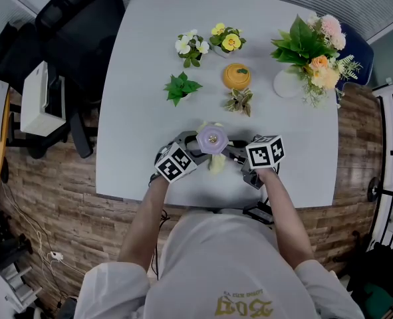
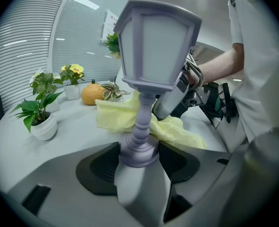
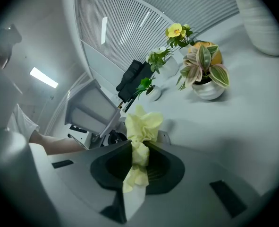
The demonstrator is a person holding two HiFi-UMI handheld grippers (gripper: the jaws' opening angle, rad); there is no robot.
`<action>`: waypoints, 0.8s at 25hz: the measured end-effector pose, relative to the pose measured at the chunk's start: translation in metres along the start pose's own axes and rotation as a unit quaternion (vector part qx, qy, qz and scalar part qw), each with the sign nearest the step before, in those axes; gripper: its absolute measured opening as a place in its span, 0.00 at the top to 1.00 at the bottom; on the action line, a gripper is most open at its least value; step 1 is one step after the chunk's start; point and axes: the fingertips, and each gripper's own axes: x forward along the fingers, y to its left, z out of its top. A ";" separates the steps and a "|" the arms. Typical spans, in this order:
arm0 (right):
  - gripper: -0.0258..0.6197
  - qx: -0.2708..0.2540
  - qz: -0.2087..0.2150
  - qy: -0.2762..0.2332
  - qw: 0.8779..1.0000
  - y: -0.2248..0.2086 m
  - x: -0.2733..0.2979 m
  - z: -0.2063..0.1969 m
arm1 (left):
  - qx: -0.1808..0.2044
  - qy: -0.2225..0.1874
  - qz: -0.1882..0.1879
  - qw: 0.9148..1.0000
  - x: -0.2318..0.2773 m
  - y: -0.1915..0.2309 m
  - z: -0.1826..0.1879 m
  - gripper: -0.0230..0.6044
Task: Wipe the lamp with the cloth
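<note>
- The left claw [image 2: 138,157] is clenched on the base of the lamp [image 2: 153,41], which is held upright near the front edge of the tabletop [image 1: 143,65].
- The right claw [image 3: 135,167] is closed on the yellow cloth [image 3: 140,126], just beside the lamp stem.
- The wiping is judged to be mostly not yet done.
- The claws are pointed toward each other, close to the body.

On the white desk [image 1: 143,58], a white-flowered pot plant [image 1: 191,47] and a yellow-flowered one [image 1: 227,40] stand side by side towards the far edge. Nearer are a green leafy plant [image 1: 180,87], an orange pumpkin-shaped piece [image 1: 237,76] and, just in front of it, a small variegated plant [image 1: 239,102]. A bouquet [image 1: 312,48] in a white vase [image 1: 288,83] stands near the far right corner. A black office chair [image 1: 70,32] sits off the left edge on the wooden floor [image 1: 63,205].
</note>
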 end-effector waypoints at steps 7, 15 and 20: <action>0.86 -0.010 0.032 -0.003 0.999 0.016 -0.003 -0.003 | 0.004 -0.005 -0.001 1.000 0.001 0.000 0.003 0.54; 0.86 -0.025 0.061 -0.012 0.998 0.032 -0.004 0.000 | 0.003 0.000 0.000 1.000 -0.001 0.000 0.001 0.54; 0.86 -0.035 0.070 -0.017 0.997 0.037 -0.005 0.000 | 0.004 -0.003 0.000 1.000 0.001 0.000 0.001 0.54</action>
